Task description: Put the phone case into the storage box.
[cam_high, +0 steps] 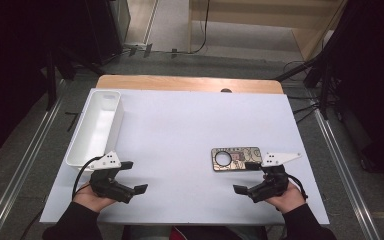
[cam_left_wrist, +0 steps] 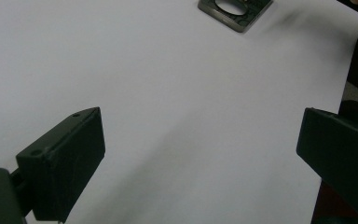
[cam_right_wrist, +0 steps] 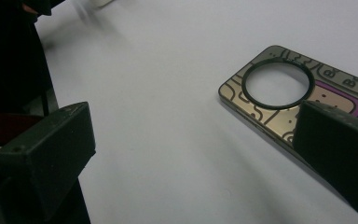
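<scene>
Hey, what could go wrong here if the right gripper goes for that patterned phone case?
The flat gold-patterned phone case with a round black-rimmed hole lies flush on the white table sheet, so the open right gripper may slide it instead of gripping it. One jaw already overlaps its edge in the right gripper view and might nudge it. The long white plastic bin sits far across, by the open left gripper.

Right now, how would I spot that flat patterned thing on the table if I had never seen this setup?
Start at the white table top and look to its near right part, just ahead of the right gripper. There lies a phone case, flat and gold-brown with dark squiggly lines. Its big round hole ringed in black sets it apart from the plain white tray far off on the left.
</scene>
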Demonstrator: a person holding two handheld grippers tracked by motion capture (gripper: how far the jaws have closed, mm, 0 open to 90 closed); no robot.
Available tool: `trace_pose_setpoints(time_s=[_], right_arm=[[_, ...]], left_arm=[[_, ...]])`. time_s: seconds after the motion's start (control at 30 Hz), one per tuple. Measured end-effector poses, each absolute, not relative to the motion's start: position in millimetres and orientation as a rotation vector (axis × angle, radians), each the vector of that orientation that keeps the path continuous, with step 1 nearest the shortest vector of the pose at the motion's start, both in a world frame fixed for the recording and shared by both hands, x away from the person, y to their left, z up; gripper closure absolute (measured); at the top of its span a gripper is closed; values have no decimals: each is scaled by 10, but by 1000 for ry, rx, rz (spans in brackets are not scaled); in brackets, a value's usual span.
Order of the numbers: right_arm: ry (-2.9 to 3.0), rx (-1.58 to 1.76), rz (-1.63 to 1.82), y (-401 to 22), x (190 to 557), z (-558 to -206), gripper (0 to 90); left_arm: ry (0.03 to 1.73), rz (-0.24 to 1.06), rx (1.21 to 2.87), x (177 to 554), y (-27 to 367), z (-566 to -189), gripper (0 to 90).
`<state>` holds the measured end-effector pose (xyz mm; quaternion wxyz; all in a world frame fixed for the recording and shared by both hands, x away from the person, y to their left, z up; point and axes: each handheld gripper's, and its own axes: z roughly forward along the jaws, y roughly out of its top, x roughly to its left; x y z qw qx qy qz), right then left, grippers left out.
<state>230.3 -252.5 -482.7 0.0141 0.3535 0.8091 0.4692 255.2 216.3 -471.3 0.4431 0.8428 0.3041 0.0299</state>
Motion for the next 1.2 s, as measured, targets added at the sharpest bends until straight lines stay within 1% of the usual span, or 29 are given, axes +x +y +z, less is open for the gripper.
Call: trace_pose_setpoints(time_s=[1.2], right_arm=[[2444, 1132, 1467, -2643, 2566, -4731, 0]], left_arm=[[768, 76, 2085, 2567, 2166, -4727, 10]])
